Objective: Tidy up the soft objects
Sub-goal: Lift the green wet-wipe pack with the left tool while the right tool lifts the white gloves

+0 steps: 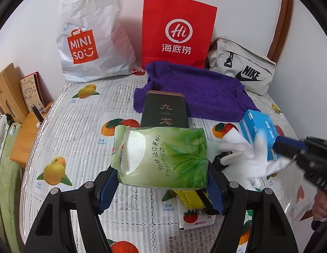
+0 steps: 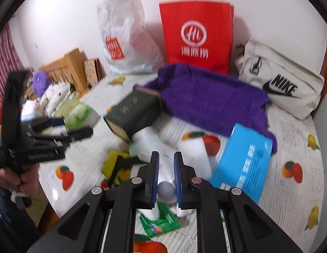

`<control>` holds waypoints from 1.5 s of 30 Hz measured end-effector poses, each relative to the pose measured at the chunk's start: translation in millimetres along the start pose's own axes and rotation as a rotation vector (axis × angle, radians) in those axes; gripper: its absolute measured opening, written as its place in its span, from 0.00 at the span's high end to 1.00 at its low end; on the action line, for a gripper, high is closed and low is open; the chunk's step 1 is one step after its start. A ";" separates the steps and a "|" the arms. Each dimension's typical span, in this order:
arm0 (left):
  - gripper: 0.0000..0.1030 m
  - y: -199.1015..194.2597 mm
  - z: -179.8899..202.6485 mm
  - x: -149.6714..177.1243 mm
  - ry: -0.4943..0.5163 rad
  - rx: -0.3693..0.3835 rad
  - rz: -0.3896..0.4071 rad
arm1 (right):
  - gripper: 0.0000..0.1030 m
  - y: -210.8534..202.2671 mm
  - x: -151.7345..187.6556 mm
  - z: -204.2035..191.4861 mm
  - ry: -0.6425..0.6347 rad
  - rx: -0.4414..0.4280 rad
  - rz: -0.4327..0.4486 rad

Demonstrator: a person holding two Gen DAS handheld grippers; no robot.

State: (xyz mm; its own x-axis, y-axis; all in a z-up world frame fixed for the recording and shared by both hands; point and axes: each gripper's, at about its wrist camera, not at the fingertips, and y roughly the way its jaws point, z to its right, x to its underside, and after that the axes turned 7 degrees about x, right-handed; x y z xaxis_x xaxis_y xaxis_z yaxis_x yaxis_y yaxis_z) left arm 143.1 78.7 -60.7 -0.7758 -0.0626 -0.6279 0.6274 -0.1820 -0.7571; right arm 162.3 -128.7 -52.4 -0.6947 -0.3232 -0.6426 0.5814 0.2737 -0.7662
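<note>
Both my hands angled steeply down over the fruit-print tablecloth [image 1: 79,113]. My left gripper [image 1: 161,175] stood wide, its blue pads clamped on the sides of a crinkly green plastic tissue pack [image 1: 163,158], lifted clear. My right gripper [image 2: 166,177] was nearly closed, narrow jaws pinching a limp white cloth glove [image 2: 163,164] [image 1: 247,158], just beside the glossy blue carton [image 2: 245,160] and fuzzy purple towel [image 2: 207,103].

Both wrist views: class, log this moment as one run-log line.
left gripper: shut on green tissue pack | right gripper: shut on white glove | purple towel: on table
</note>
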 end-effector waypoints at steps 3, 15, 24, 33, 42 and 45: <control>0.30 4.3 0.7 -0.2 -0.001 0.003 -0.014 | 0.35 11.9 8.0 -2.3 -0.007 -0.002 -0.031; 0.30 9.4 -5.8 -0.6 -0.006 0.001 -0.033 | 0.64 72.2 25.2 -5.1 0.045 -0.022 -0.138; 0.30 9.5 -9.2 -6.2 -0.016 0.006 -0.023 | 0.92 37.0 14.1 -5.9 0.022 -0.060 -0.056; 0.30 6.7 -2.2 -20.9 -0.003 0.011 0.002 | 0.93 -19.3 -7.3 8.4 0.048 -0.051 0.067; 0.30 6.6 9.3 -30.0 0.022 0.015 0.006 | 0.89 -4.4 1.5 11.5 0.018 -0.033 -0.003; 0.30 11.4 9.9 -27.7 0.021 0.017 -0.010 | 0.89 24.0 19.6 11.1 0.031 -0.061 -0.101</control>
State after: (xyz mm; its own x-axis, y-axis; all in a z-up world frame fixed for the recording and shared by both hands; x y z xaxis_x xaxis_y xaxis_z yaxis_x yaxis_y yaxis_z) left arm 171.1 68.6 -50.1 -0.7802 -0.0401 -0.6242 0.6184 -0.1992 -0.7602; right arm 167.4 -138.5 -83.4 -0.7616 -0.3241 -0.5612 0.4816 0.2964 -0.8247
